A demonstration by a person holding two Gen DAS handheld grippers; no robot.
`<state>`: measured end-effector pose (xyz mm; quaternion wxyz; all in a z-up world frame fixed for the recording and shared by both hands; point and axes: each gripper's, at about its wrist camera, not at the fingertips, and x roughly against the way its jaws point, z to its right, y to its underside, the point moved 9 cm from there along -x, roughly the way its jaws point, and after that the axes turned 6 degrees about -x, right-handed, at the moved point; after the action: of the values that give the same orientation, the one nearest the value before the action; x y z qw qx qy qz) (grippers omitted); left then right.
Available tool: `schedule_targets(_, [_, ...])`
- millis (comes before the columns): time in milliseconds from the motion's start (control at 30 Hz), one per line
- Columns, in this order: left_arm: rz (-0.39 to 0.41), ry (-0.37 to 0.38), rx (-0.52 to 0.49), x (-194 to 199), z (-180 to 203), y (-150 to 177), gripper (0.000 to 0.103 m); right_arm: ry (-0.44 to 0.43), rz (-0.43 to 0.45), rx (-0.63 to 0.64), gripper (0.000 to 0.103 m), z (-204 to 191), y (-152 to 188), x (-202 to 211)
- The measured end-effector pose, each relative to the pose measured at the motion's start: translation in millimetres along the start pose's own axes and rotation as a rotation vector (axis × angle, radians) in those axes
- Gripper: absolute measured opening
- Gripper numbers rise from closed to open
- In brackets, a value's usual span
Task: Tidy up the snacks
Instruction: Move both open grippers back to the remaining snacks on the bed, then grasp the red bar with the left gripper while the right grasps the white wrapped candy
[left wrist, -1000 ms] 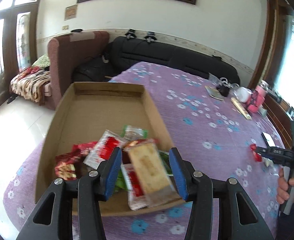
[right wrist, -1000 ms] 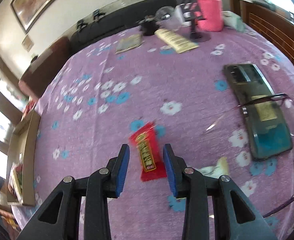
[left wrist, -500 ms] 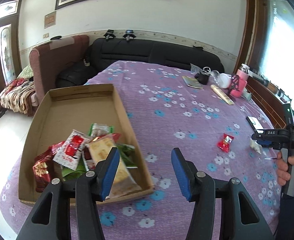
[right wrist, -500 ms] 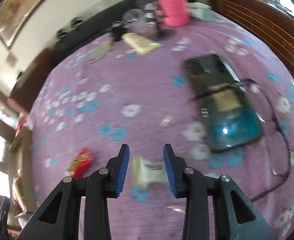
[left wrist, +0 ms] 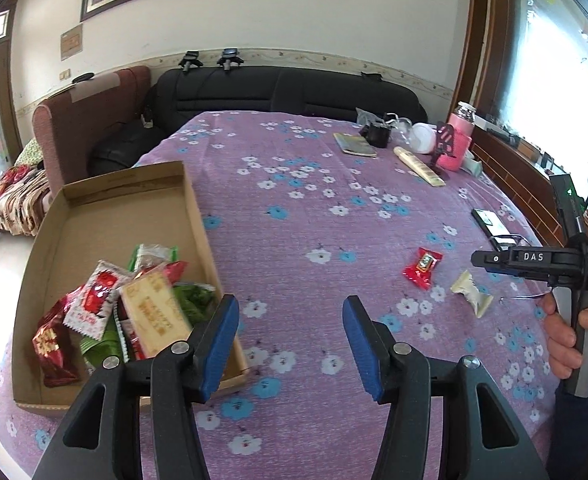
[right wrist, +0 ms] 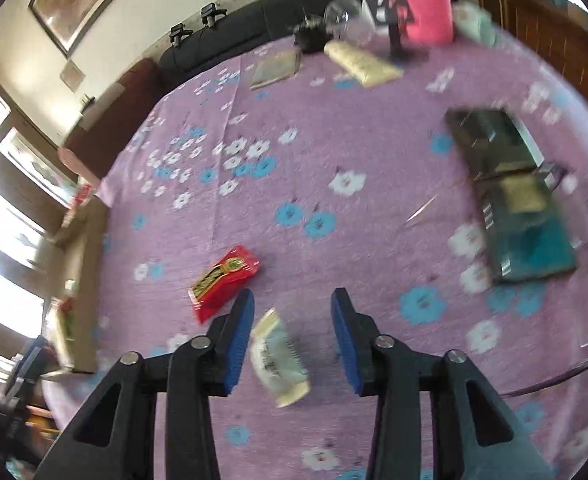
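worktop point(left wrist: 294, 240): purple floral cloth
near left edge: cardboard tray point(left wrist: 198, 216)
right side: red snack packet point(left wrist: 422, 268), pale snack packet point(left wrist: 472, 294), phone point(left wrist: 488, 220)
far end: pink bottle point(left wrist: 460, 140)

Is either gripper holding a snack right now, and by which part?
Nothing is held. The left gripper is empty over the cloth. The right gripper straddles the pale packet, jaws opening, not touching it.
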<state>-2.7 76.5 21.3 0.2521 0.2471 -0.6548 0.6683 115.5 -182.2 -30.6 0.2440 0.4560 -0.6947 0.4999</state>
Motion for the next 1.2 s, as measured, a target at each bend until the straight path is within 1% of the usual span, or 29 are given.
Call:
schedule_targets(67, [-0.007, 0.019, -0.012, -2.2, 8.1, -3.1, 0.059, 0.001, -0.009, 0.048, 0.041, -7.8, 4.6, -1.7])
schedule_targets(100, [-0.011, 0.028, -0.017, -3.5, 11.5, -4.7, 0.059, 0.012, -0.015, 0.103, 0.041, -14.8, 10.1, -2.4])
schedule_targets(200, [-0.026, 0.053, -0.036, -7.2, 22.7, -8.7, 0.060, 0.072, -0.040, 0.211, 0.042, -23.4, 22.8, -10.5])
schedule_targets(300, [-0.039, 0.070, -0.056, -11.5, 32.1, -11.2, 0.062, 0.134, -0.044, 0.254, 0.041, -20.8, 27.3, -15.3])
schedule_targets(367, [-0.055, 0.084, -0.072, -16.1, 40.1, -13.6, 0.063, 0.148, -0.051, 0.269, 0.040, -20.3, 30.3, -17.0])
schedule_targets(433, [-0.070, 0.104, -0.090, -21.2, 49.1, -17.0, 0.063, 0.165, -0.049, 0.290, 0.020, -19.6, 32.6, -18.2])
schedule_targets(467, [-0.076, 0.111, -0.097, -23.3, 52.3, -18.3, 0.063, 0.162, -0.045, 0.291, 0.020, -20.1, 32.8, -17.9])
schedule_targets(500, [-0.087, 0.123, -0.111, -27.1, 58.6, -20.8, 0.063, 0.154, -0.034, 0.288, 0.018, -21.6, 31.6, -16.6])
schedule_targets(533, [-0.097, 0.134, -0.122, -31.1, 64.2, -23.0, 0.063, 0.142, -0.014, 0.270, 0.018, -21.5, 28.2, -12.8])
schedule_targets(633, [-0.132, 0.163, -0.162, -45.1, 82.1, -28.0, 0.065, 0.075, 0.052, 0.151, 0.018, -12.5, 11.3, 1.5])
schedule_targets(700, [-0.149, 0.165, -0.201, -57.0, 94.2, -32.7, 0.067, 0.042, 0.071, 0.079, 0.018, -3.2, 3.9, 6.8])
schedule_targets(733, [-0.168, 0.158, -0.227, -67.3, 101.9, -35.5, 0.068, 0.037, 0.076, 0.061, 0.018, -1.1, 1.7, 8.6])
schedule_targets(767, [-0.188, 0.168, -0.249, -75.0, 109.0, -36.3, 0.068, 0.029, 0.082, 0.039, 0.018, 1.9, -0.4, 9.9])
schedule_targets(800, [-0.204, 0.178, -0.268, -82.0, 115.3, -36.3, 0.068, 0.024, 0.084, 0.025, 0.018, 3.6, -1.8, 10.4])
schedule_targets(867, [-0.221, 0.147, -0.304, -98.3, 123.7, -37.4, 0.068, 0.012, 0.082, -0.004, 0.018, 6.9, -3.5, 10.4])
schedule_targets(900, [-0.229, 0.144, -0.321, -105.0, 128.9, -36.8, 0.068, 0.010, 0.080, -0.012, 0.018, 7.9, -4.1, 10.3])
schedule_targets(933, [-0.238, 0.152, -0.340, -111.8, 135.8, -35.5, 0.068, 0.008, 0.078, -0.019, 0.018, 9.0, -4.5, 9.9])
schedule_targets(1000, [-0.237, 0.141, -0.363, -119.7, 143.3, -35.2, 0.068, 0.005, 0.075, -0.035, 0.018, 11.0, -5.8, 9.2])
schedule_targets(1100, [-0.250, 0.155, -0.392, -129.9, 155.4, -31.6, 0.068, -0.005, 0.075, -0.044, 0.018, 11.7, -5.7, 10.9])
schedule_targets(1133, [-0.254, 0.152, -0.397, -132.9, 157.9, -31.0, 0.067, -0.008, 0.075, -0.043, 0.018, 11.2, -5.8, 11.3])
schedule_targets(1200, [-0.266, 0.153, -0.410, -140.7, 163.3, -29.5, 0.060, -0.011, 0.076, -0.043, 0.018, 10.0, -5.7, 11.9])
